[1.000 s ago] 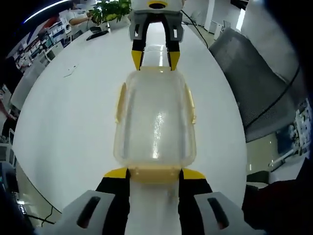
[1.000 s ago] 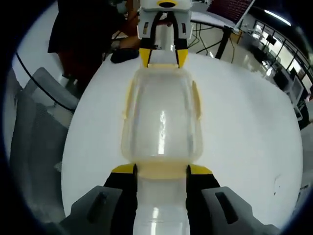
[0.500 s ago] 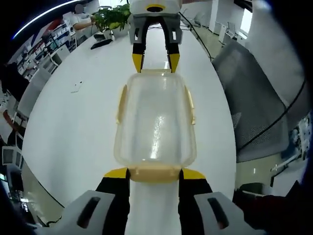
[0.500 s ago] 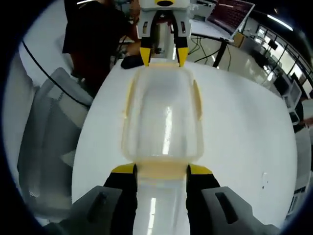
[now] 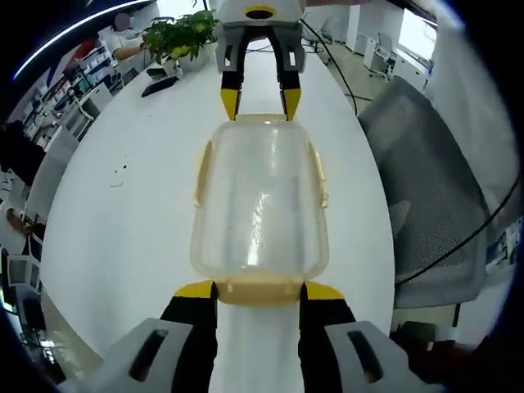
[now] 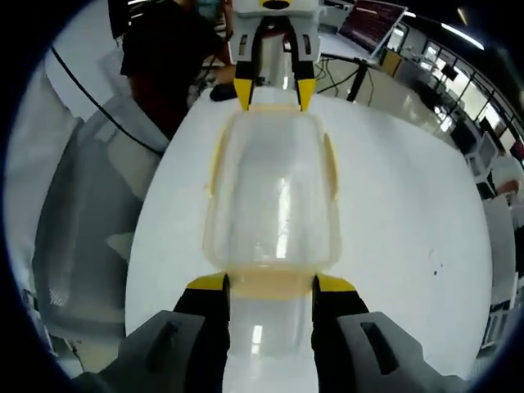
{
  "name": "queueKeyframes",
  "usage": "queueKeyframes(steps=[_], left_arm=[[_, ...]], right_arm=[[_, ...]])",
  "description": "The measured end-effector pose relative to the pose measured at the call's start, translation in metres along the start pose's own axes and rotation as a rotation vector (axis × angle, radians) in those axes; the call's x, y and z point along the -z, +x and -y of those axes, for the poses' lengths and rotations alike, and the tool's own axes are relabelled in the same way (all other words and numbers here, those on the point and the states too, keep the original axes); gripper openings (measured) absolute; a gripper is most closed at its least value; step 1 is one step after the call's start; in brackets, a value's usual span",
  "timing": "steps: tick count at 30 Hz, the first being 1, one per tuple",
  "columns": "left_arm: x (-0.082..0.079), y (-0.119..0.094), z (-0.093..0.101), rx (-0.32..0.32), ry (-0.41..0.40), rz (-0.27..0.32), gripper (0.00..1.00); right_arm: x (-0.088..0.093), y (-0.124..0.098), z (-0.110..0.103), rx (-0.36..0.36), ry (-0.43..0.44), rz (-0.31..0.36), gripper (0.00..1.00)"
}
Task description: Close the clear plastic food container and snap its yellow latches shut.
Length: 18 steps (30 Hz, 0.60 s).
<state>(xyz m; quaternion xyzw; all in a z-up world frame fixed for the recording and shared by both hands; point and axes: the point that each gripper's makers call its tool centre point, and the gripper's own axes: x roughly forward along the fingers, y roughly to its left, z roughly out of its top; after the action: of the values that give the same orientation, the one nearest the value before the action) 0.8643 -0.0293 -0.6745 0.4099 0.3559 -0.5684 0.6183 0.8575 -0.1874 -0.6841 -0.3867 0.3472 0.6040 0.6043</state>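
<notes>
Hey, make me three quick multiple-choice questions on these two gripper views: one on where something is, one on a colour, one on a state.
1. Where does the clear plastic food container sit?
A. On the grey mesh chair
B. On the white table, between the two grippers
C. On the floor

2. What colour are the container's latches?
A. Yellow
B. Blue
C. Red

3. How do the left gripper's jaws stand?
A. Shut on empty air
B. Spread, one at each side of the near end latch
C. Shut on a pen

Key: 1 B, the right gripper faces the left gripper across the container on the white table. 2 A, the yellow side latch shows it. 3 B, the near end latch lies between the jaw tips.
</notes>
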Motion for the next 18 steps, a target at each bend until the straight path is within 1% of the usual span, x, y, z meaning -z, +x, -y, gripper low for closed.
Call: queueKeyframes(steps=[1,8,13,18], left_arm=[[-0.007,0.006,0.002,0.001,0.013,-0.004,0.32],[-0.033,0.030,0.006,0.002,0.026,0.006,0.32],[-0.043,0.049,0.006,0.006,0.042,-0.008,0.32],[-0.053,0.058,0.005,0.008,0.044,0.001,0.32]], right_arm=[[0.008,-0.002,-0.002,0.000,0.003,-0.004,0.35],[0.042,-0.009,-0.008,0.010,0.025,-0.020,0.35],[0.059,-0.012,-0.013,0.017,0.040,-0.030,0.35],[0.072,-0.016,-0.013,0.019,0.046,-0.037,0.35]])
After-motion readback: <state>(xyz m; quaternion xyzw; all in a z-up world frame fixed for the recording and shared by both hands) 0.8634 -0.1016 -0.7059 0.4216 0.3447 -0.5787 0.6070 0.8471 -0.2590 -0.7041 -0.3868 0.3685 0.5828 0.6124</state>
